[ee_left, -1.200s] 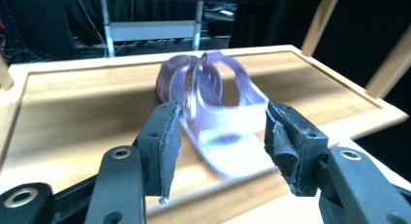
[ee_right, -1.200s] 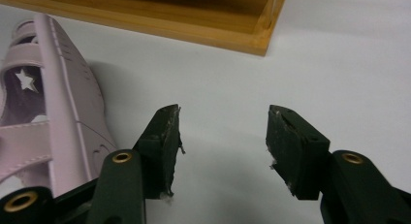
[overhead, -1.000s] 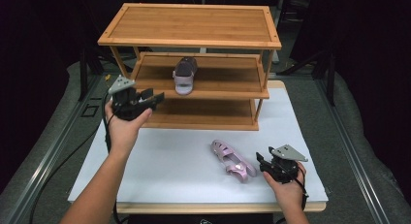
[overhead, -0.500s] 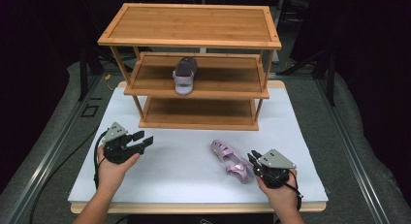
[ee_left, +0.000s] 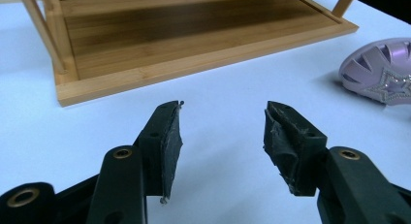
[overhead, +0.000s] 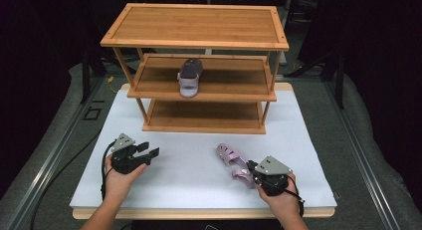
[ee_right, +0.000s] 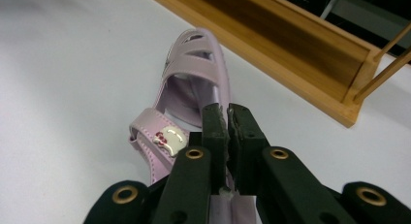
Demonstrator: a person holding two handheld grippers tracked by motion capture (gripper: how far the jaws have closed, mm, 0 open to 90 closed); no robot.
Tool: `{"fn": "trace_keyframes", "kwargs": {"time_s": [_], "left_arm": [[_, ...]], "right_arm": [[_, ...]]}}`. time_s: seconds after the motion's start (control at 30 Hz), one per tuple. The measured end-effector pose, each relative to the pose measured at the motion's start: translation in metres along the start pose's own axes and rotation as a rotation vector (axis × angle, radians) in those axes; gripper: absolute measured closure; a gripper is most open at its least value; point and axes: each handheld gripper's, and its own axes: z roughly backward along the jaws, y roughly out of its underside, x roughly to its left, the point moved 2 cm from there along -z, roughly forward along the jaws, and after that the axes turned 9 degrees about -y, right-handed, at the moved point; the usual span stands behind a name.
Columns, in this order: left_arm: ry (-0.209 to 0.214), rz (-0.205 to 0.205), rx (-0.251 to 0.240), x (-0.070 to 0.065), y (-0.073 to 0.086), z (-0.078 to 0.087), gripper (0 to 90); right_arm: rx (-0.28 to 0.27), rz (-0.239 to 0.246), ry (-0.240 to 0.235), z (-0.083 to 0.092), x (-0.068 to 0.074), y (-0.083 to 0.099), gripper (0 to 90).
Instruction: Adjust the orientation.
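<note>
A white table (overhead: 199, 175) carries a three-tier wooden rack (overhead: 199, 26) at its far side. On the middle shelf (overhead: 234, 83) of the rack stands a dark and pale sandal (overhead: 189, 76), toe toward the person.

On the bare table in front of the rack, right of centre, lies a pink sandal (overhead: 233, 164), toe pointing toward the rack and heel toward the person. In the right gripper view it lies just short of the rack's bottom shelf (ee_right: 291, 40), apart from it.

The right gripper (overhead: 253, 169) sits at the pink sandal's heel. Its jaws have just been closing and now stand nearly together, pinching the sandal's back strap between the pads, as the right gripper view shows.

The left gripper (overhead: 148, 151) is low over the table at the left, well apart from the pink sandal. Its jaws have just been opening and stand wide apart with nothing between them; the pads (ee_left: 170, 136) are worn.
</note>
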Motion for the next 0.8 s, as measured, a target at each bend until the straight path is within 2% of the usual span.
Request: {"fn": "trace_keyframes", "kwargs": {"time_s": [0.07,0.17,0.43,0.5,0.57,0.6,0.67,0.73,0.77,0.8], "left_arm": [[-0.003,-0.003,0.002,0.000,0.000,0.000,47.5],[-0.003,0.000,0.006,0.000,0.001,0.000,47.5],[0.005,0.016,0.008,0.001,0.002,-0.001,47.5],[0.005,0.011,0.011,0.001,0.002,-0.002,47.5],[0.004,0.011,0.015,0.001,0.002,-0.002,47.5],[0.003,0.011,0.018,0.001,0.002,-0.002,47.6],[0.003,0.014,0.015,0.001,0.002,-0.003,47.6],[0.002,0.019,0.014,0.002,0.002,-0.003,47.6],[0.000,0.017,0.014,0.003,0.002,-0.003,47.6],[0.000,0.024,0.016,0.003,0.002,-0.003,47.6]], "right_arm": [[0.011,-0.007,-0.014,-0.003,-0.001,0.002,86.7],[-0.008,-0.042,-0.016,-0.002,-0.005,0.003,86.1],[-0.017,-0.103,0.029,-0.004,-0.017,0.004,86.9],[-0.032,-0.124,0.021,-0.006,-0.022,0.005,86.9],[-0.030,-0.160,0.032,-0.006,-0.028,0.006,86.9],[-0.037,-0.180,0.008,-0.007,-0.032,0.007,87.0],[-0.038,-0.222,0.030,-0.010,-0.041,0.009,87.2],[-0.037,-0.291,0.029,-0.013,-0.051,0.012,88.2],[-0.064,-0.328,-0.039,-0.016,-0.057,0.015,88.5],[-0.059,-0.356,-0.036,-0.017,-0.063,0.018,88.4]]}}
